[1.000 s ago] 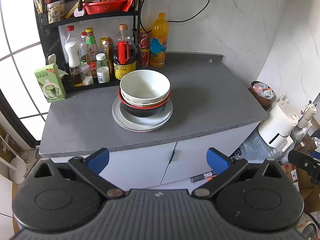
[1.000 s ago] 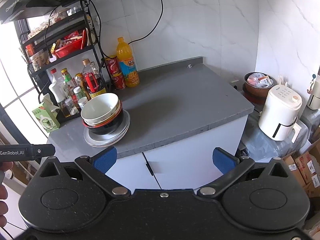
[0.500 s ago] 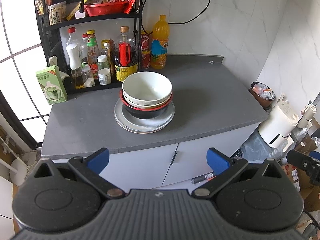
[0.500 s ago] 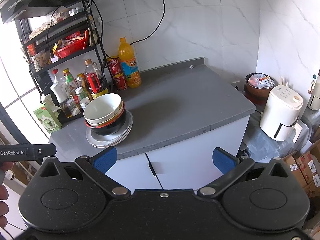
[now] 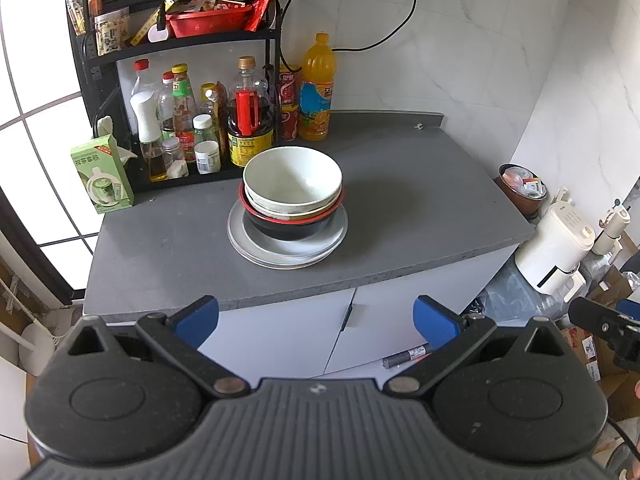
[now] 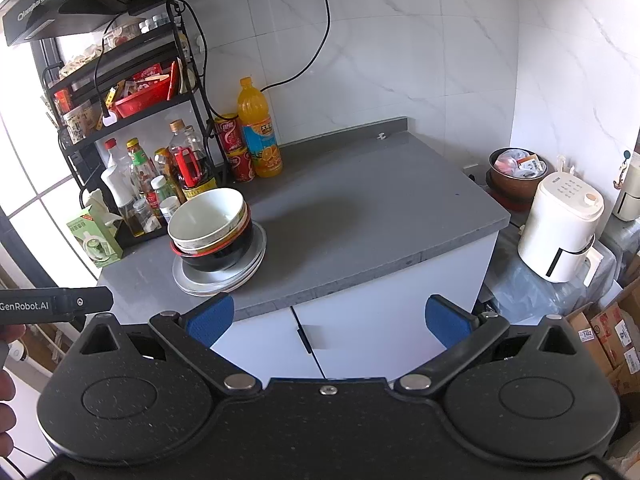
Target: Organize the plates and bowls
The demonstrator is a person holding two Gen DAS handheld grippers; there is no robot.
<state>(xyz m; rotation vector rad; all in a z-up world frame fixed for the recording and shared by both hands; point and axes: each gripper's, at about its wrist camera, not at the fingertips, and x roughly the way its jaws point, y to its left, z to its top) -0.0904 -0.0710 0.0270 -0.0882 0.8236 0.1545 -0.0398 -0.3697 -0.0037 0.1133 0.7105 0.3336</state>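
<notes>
A stack stands on the grey counter [image 5: 420, 208]: a white bowl [image 5: 292, 178] nested in a black bowl with a red rim [image 5: 288, 228], on a few grey plates [image 5: 288, 254]. The right wrist view shows the same white bowl [image 6: 206, 214], black bowl [image 6: 220, 254] and plates [image 6: 224, 278] at the counter's left. My left gripper [image 5: 316, 318] hangs open in front of the counter edge, empty. My right gripper [image 6: 328, 316] is also open and empty, short of the cabinet doors.
A black rack [image 5: 180, 60] with bottles and an orange juice bottle [image 5: 316, 88] line the counter's back left. A green carton [image 5: 102, 180] stands at the left. To the right, below the counter, are a white appliance [image 6: 560, 228] and a brown pot [image 6: 516, 172].
Both grippers have drifted slightly closer to the counter, so the stack sits a little nearer in view. The jaws stay open.
</notes>
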